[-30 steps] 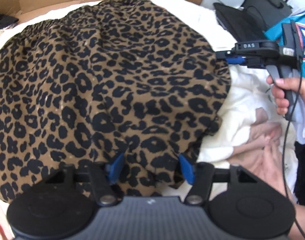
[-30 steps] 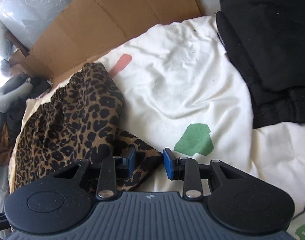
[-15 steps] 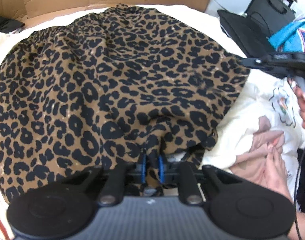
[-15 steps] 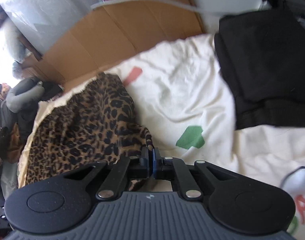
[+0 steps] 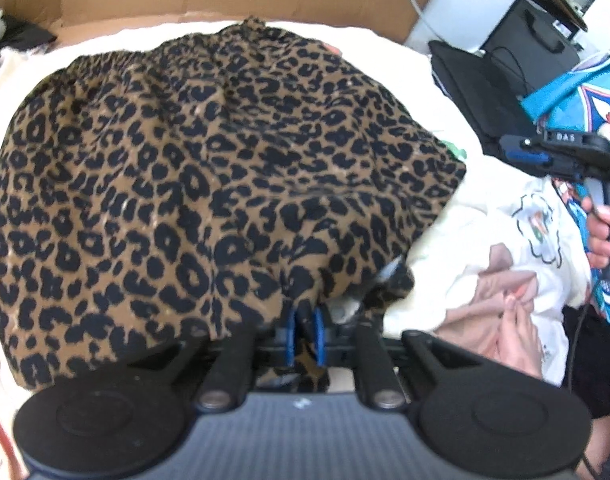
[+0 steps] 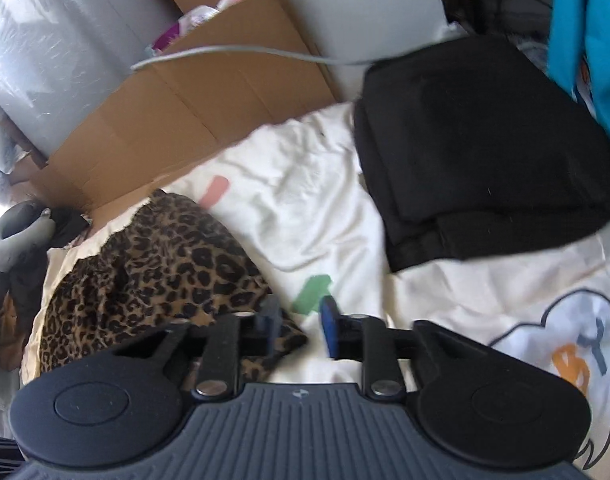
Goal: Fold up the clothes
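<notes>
A leopard-print garment (image 5: 209, 184) lies spread over a cream printed sheet (image 5: 465, 248). My left gripper (image 5: 304, 334) is shut on the garment's near hem, which bunches between the blue pads. In the right wrist view the same leopard-print garment (image 6: 157, 272) lies at the left, and my right gripper (image 6: 301, 326) stands open just above its corner, with nothing between the fingers. The right gripper (image 5: 529, 152) also shows at the right edge of the left wrist view, off the garment's right corner, held by a hand (image 5: 603, 232).
A folded black garment (image 6: 481, 160) sits on the sheet (image 6: 313, 200) at the right. Flattened cardboard (image 6: 209, 112) lines the far side. A pink cloth (image 5: 501, 312) lies near my left gripper. Blue printed fabric (image 5: 573, 100) is at the far right.
The left gripper shut on the garment's hem a half second ago and still holds it. The right gripper, shut on the garment's corner a half second ago, has opened and let it go.
</notes>
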Tool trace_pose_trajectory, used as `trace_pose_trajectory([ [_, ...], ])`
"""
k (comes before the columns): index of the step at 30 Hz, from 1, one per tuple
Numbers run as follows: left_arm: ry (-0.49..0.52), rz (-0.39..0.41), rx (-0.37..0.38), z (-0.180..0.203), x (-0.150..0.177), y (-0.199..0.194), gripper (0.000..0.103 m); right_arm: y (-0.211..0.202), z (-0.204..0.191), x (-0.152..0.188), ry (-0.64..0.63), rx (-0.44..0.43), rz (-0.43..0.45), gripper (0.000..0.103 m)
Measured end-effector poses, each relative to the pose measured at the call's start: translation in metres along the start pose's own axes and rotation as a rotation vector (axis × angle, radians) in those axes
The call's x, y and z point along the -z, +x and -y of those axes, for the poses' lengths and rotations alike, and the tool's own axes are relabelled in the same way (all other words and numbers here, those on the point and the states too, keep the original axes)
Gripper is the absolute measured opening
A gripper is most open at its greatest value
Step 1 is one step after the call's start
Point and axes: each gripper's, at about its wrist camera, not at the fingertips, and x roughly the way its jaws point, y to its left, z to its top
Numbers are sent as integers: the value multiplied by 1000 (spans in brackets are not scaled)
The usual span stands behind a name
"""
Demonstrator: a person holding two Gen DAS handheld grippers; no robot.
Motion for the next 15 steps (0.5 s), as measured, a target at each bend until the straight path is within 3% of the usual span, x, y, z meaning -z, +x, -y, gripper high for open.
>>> trace_pose_trajectory([
  [3,-18,10,6,0,1,-4,19,14,4,8,-1,-27,-48,42],
  [7,-1,19,24,7,0,-3,44,32,-2,16,-25,-45,-85,45],
  [15,21,-24,27,11,7,10,43,72,2,8,-22,-58,-135,48],
])
